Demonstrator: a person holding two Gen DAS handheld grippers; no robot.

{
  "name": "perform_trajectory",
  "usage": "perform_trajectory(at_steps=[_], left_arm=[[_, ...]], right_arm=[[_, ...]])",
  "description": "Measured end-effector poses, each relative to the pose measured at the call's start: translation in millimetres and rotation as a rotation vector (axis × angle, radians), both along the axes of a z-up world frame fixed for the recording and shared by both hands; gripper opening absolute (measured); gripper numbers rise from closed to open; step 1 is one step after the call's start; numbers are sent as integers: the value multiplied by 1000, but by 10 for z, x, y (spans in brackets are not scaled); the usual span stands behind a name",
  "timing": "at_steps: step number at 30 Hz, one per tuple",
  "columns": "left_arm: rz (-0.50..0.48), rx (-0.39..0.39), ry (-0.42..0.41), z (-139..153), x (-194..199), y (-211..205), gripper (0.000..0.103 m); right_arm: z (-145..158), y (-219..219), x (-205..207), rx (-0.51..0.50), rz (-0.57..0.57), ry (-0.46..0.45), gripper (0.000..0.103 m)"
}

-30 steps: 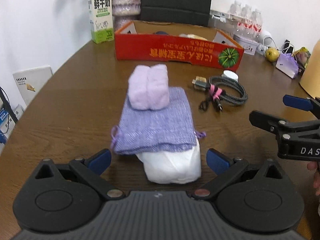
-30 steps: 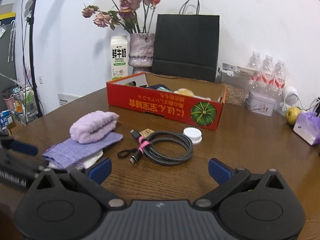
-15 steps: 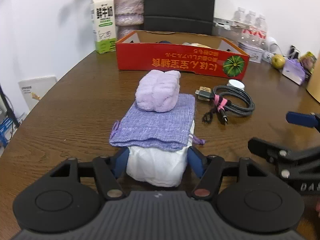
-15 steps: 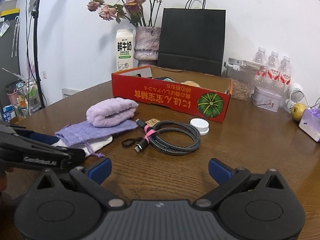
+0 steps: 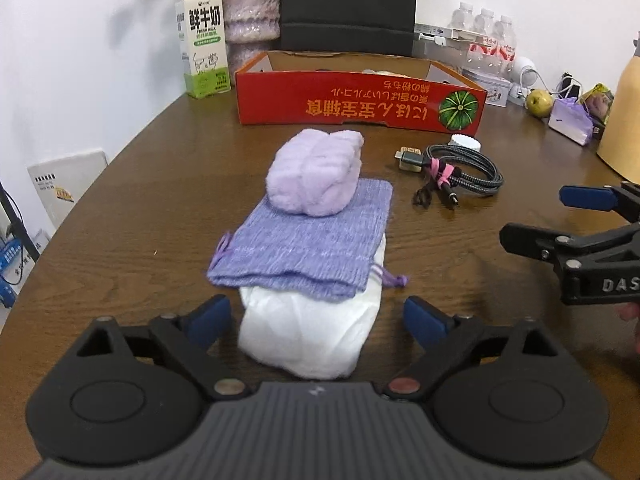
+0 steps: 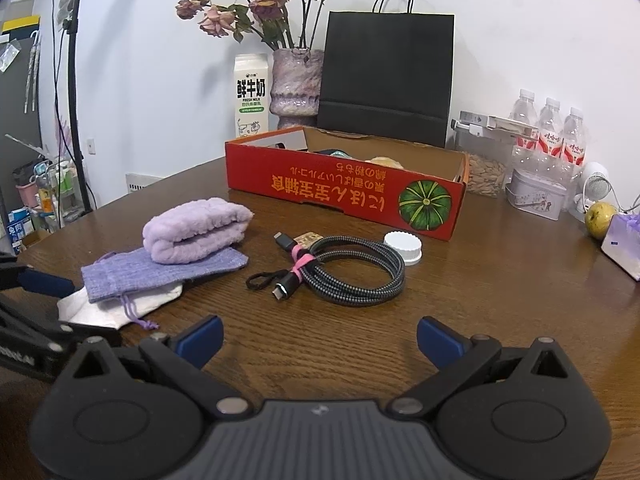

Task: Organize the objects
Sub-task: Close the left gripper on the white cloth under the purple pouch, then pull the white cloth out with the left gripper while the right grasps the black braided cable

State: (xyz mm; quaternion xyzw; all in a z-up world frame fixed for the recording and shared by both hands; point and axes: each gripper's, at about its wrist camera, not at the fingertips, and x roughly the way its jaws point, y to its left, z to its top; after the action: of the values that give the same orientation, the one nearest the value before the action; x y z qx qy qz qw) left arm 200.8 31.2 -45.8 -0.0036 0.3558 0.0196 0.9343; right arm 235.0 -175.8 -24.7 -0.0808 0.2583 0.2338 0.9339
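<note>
Left gripper (image 5: pixel 314 322): jaws opening, spread either side of the white packet (image 5: pixel 310 330), pads not pressing it. Right gripper (image 6: pixel 320 340): spread wide, nothing between the jaws.

Packet lies flat on the wooden table (image 5: pixel 140 208), under a purple drawstring pouch (image 5: pixel 308 240) that carries a rolled lilac towel (image 5: pixel 316 172). Judged soft, light and squashy; the stack would likely slide or topple if lifted by the bottom layer. Better hold: pinch the towel across its roll first.

Beyond: coiled braided cable (image 5: pixel 460 174), white cap (image 5: pixel 464 144), red box (image 5: pixel 360 98) with upside-down print and a pumpkin picture. Milk carton (image 5: pixel 204 40) reads "FRESH MILK".
</note>
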Motion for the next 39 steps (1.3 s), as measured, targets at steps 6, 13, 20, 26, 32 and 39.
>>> perform_trajectory(at_steps=[6, 13, 20, 26, 32, 39], left_arm=[[21, -3, -27, 54, 80, 21, 55], [27, 3, -41, 9, 154, 88, 66], [27, 4, -48, -4, 159, 83, 68], [27, 4, -48, -5, 157, 80, 68], [27, 4, -48, -3, 154, 81, 68], [27, 4, -49, -3, 153, 81, 68]], right_arm=[[-8, -18, 11, 12, -10, 8, 103], [98, 22, 260, -25, 12, 37, 103], [78, 194, 882, -28, 4, 109, 103], [-125, 268, 1180, 18, -20, 191, 103], [-122, 204, 790, -32, 36, 176, 99], [-112, 57, 175, -28, 110, 155, 99]])
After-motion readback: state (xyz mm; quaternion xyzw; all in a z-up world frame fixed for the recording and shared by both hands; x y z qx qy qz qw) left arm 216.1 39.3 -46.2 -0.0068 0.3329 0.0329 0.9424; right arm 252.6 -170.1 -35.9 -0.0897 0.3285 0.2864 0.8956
